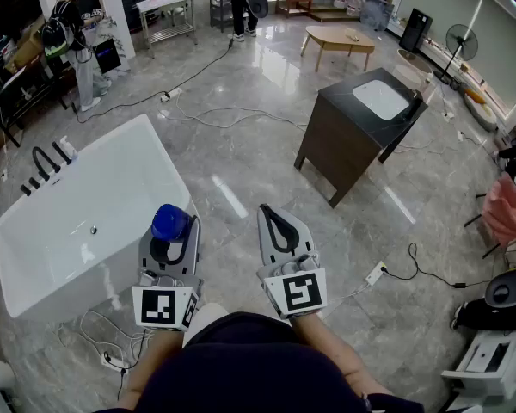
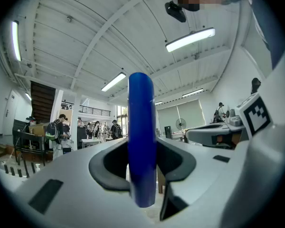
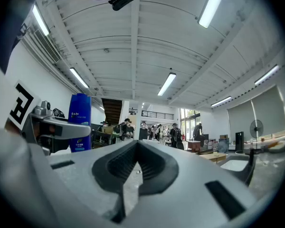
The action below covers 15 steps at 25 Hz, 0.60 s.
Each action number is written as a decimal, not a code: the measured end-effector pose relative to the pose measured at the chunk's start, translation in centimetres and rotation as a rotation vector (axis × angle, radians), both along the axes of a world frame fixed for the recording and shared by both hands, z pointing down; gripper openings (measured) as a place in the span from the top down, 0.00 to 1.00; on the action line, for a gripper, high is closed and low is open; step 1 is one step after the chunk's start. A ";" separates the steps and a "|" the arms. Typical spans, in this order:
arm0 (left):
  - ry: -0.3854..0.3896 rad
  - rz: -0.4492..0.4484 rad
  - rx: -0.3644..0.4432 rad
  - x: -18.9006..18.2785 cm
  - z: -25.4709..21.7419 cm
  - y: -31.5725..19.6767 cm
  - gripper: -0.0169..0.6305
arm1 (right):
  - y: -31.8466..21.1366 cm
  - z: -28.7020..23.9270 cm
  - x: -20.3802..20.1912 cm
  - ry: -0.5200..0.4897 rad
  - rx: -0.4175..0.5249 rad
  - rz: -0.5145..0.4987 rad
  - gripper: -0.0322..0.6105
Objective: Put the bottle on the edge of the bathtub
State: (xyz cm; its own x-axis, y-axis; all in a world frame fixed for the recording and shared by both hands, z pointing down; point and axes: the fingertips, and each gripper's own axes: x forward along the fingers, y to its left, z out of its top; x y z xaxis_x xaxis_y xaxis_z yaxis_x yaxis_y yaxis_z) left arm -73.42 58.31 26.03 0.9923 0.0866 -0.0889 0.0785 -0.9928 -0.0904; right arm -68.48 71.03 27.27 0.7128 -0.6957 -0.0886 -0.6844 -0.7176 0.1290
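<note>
1. The blue bottle [image 1: 169, 222] is up in the air, upright, clamped in the left gripper [image 1: 170, 246]. The left gripper view shows both pads squeezing its sides. In the right gripper view you can see it standing tall off to the left, label facing that way.
2. From the head view it sits just beside the near right corner of the white bathtub [image 1: 176, 175], roughly over where the rim meets the floor. It isn't resting on anything.
3. So I'd call this the carry step: bottle picked, not yet placed.
4. The right gripper [image 1: 273, 213] is beside the left one, pointing level, jaws closed tip to tip with nothing in them. Just along for the ride.
5. Next move, my guess: swing the left gripper further left over the tub rim, lower until the bottle's base sits flat on the ledge, then let go.
6. The rim looks narrow and rounded, so the base needs to be centred or it could tip into the tub or onto the floor.
7. The black faucet fittings [image 1: 47, 162] are at the far end, well apart, so they're no obstacle.
</note>
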 end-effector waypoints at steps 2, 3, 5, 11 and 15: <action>0.001 0.000 0.004 0.6 -0.3 0.0 0.74 | 0.1 -0.2 0.6 0.000 0.006 0.003 0.95; 0.001 0.001 0.005 0.8 -0.4 0.0 0.74 | 0.2 -0.3 0.9 -0.002 0.015 0.003 0.95; -0.003 0.004 0.007 1.2 -0.4 0.1 0.74 | 0.3 -0.4 1.2 -0.013 0.045 0.000 0.95; -0.022 -0.005 0.021 3.1 0.2 -1.7 0.74 | -0.5 0.9 2.9 -0.062 0.060 -0.008 0.95; -0.022 -0.016 0.025 5.8 0.3 -3.9 0.74 | -2.1 1.5 5.8 -0.069 0.043 -0.006 0.95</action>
